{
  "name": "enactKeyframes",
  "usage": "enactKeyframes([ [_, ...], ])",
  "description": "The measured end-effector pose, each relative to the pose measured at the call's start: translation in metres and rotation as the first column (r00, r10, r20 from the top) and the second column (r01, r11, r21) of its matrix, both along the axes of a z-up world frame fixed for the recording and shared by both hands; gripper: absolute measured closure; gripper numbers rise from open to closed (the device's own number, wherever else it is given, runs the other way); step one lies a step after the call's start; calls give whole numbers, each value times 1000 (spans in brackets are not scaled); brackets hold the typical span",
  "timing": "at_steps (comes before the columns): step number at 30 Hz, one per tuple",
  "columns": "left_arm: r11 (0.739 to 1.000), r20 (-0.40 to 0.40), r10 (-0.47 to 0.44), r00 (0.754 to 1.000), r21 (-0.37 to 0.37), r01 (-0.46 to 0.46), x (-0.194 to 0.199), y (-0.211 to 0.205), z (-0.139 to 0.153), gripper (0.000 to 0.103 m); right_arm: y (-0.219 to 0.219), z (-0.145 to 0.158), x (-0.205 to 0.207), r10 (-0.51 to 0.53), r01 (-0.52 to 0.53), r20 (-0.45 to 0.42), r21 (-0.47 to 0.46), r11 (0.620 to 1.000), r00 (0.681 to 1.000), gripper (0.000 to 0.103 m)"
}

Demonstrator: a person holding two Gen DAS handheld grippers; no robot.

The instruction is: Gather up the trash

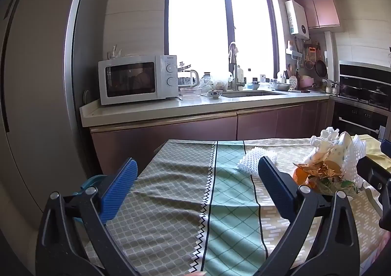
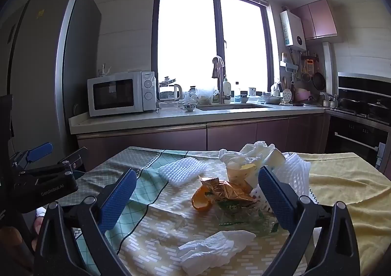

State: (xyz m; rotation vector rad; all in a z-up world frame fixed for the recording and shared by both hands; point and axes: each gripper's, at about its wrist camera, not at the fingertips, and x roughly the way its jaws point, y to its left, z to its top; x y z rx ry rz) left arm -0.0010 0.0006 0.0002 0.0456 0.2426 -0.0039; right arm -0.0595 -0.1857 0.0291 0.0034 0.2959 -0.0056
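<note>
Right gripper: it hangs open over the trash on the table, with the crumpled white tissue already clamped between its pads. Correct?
Not quite. The right gripper is open over the trash, but nothing is clamped: the right wrist view shows the crumpled white tissue lying loose on the tablecloth between the spread fingers, touched by neither pad.

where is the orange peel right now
In the right wrist view the orange peel lies on the tablecloth near the middle, against the left edge of the crumpled gold wrapper, with the flat white foam net behind it.
</note>
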Motion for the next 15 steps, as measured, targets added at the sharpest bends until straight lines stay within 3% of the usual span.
enactKeyframes([
  [15, 1000, 20, 7, 1000, -14, -7, -9, 7, 3, 6, 5, 2, -8, 5, -5, 31, 6, 1000, 1000, 7],
])
